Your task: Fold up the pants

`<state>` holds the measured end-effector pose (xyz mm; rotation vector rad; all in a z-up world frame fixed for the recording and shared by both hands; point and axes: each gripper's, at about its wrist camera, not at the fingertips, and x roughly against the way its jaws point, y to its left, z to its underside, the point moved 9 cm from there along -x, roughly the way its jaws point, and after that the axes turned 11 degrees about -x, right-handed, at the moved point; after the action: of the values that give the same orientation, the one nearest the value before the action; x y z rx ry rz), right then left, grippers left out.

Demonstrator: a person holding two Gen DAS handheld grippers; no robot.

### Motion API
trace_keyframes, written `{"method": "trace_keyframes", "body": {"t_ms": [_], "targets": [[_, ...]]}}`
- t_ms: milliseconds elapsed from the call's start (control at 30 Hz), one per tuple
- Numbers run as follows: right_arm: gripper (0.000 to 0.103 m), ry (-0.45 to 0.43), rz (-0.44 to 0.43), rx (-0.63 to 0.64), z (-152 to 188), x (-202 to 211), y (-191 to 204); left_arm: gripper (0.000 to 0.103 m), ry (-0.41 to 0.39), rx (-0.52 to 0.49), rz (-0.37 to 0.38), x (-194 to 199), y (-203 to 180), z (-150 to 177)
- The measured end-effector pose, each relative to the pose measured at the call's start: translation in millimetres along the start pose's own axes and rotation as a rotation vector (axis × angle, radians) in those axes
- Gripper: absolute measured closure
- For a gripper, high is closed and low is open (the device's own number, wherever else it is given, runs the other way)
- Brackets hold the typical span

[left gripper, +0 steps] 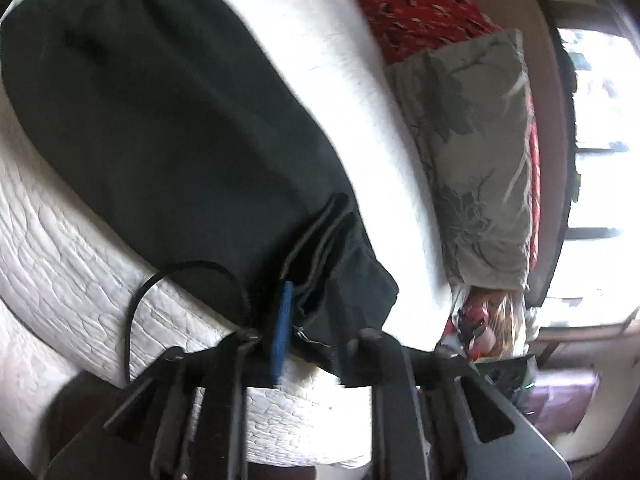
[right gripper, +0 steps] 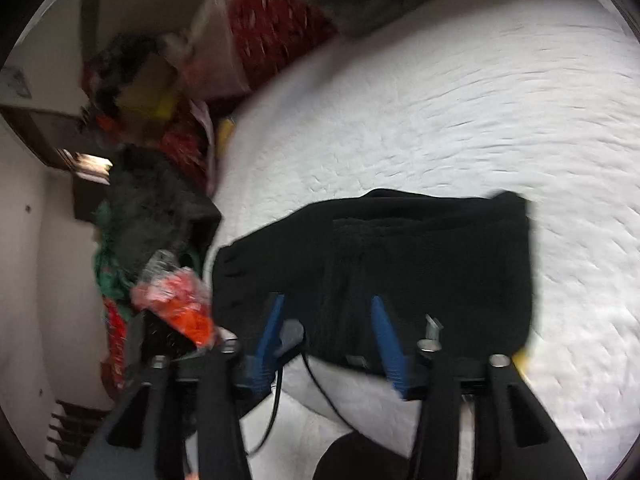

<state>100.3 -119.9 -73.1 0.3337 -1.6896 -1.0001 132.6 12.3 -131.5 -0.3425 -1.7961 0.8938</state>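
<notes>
Pants [left gripper: 168,128], black and limp, lay spread on the white quilted bed [left gripper: 60,248], soft stuff that looked light and likely to sag and slide unless taken by a thick hemmed edge. The left tool [left gripper: 308,320] had closed on the layered edge of the cloth nearest it. The right tool [right gripper: 328,320] stood open over a folded bundle, gripping nothing. Only the left view showed the grey floral pillow [left gripper: 472,140] beyond the pants; only the right showed the heap of clothes [right gripper: 152,208] beside the bed.
</notes>
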Motion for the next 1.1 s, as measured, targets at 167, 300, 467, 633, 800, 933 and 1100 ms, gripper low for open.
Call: {"method": "trace_keyframes", "body": {"t_ms": [167,300,467,633,800,933,1100], "targets": [[0.037,-0.046,-0.172,-0.24,15.9,39.5,-51.7,0.062,0.014,-0.065,-0.027,-10.6,-19.1,-6.2],[0.037,0.02,-0.311,-0.419,34.0,18.7,-73.4,0.059,0.058,-0.128,-0.072,-26.5,-32.5,-6.2],[0.063,-0.104,-0.335,-0.535,22.8,9.9,-91.1,0.06,0.121,-0.222,-0.251,-54.8,-24.2,-5.9],[0.098,-0.139,-0.272,-0.643,25.1,5.3,-139.4,0.062,0.148,-0.306,-0.335,-65.5,-24.4,-5.2],[0.065,-0.071,-0.307,-0.6,29.9,11.2,-120.5,0.061,0.122,-0.282,-0.225,-23.2,-25.8,-18.8],[0.054,-0.077,-0.305,-0.519,34.9,34.5,-98.3,0.061,0.051,-0.2,-0.16,17.2,-12.4,-45.5],[0.054,-0.213,-0.273,-0.348,6.8,52.7,-59.6,0.057,0.101,-0.241,-0.095,10.5,-32.9,-40.6]]}}
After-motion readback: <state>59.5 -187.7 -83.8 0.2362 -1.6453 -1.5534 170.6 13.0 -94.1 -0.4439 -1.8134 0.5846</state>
